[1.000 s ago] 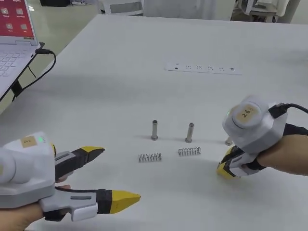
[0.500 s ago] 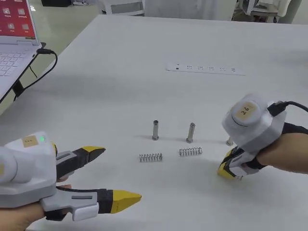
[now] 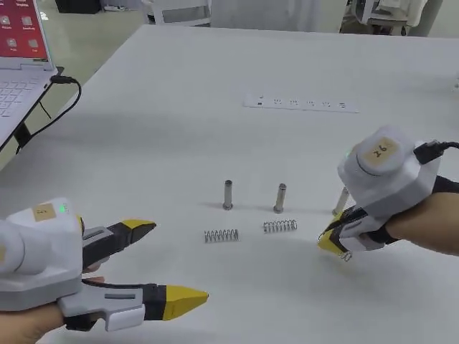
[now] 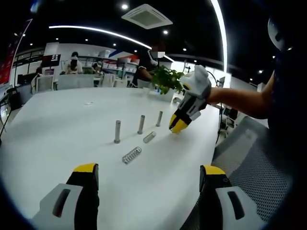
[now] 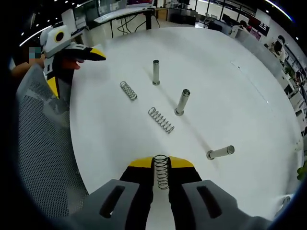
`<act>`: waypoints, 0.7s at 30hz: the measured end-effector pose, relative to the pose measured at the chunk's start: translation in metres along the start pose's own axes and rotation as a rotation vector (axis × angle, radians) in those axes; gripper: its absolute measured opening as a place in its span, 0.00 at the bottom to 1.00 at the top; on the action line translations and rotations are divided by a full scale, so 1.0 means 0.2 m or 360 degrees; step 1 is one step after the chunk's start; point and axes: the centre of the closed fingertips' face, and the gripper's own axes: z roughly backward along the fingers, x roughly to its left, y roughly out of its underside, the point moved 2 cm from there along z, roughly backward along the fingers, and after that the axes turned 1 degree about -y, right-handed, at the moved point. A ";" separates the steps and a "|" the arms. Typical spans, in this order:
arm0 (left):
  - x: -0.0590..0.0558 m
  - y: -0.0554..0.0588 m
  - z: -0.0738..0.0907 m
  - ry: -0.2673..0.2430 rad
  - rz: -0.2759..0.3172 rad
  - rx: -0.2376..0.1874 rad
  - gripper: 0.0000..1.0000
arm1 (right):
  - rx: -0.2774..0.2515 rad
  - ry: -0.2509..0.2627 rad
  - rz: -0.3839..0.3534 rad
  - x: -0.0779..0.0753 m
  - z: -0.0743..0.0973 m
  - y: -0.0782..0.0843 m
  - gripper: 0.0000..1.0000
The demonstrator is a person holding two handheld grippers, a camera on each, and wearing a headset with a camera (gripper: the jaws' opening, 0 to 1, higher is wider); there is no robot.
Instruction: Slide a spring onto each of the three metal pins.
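While the right tongs (image 5: 161, 165) pinch one spring (image 5: 161, 181), the nearest pin (image 5: 220, 152) stands at lower right of the right gripper view. It seems best to line the coil's open end over its top, then lower it straight. The left tongs (image 3: 176, 259) gape wide, empty, at lower left of the head view.

A flat white power strip (image 3: 300, 104) lies toward the far edge of the white table (image 3: 179, 79). Beyond its left edge stands an open silver laptop (image 3: 18, 72), with a black cable (image 3: 66, 107) plugged into its side.
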 end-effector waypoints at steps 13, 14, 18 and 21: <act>-0.01 -0.03 0.00 0.0041 -0.0017 -0.0004 0.81 | -0.0230 0.0005 -0.0052 0.04 0.09 -0.15 0.08; -0.01 -0.04 0.00 0.0045 -0.0017 -0.0011 0.81 | -0.0242 0.0007 -0.0051 0.04 0.10 -0.16 0.08; -0.02 -0.07 0.00 0.0064 -0.0028 -0.0021 0.79 | -0.0321 0.0011 -0.0054 0.07 0.13 -0.22 0.08; -0.03 -0.10 -0.02 0.0086 -0.0039 -0.0034 0.78 | -0.0371 0.0024 -0.0056 0.08 0.15 -0.26 0.08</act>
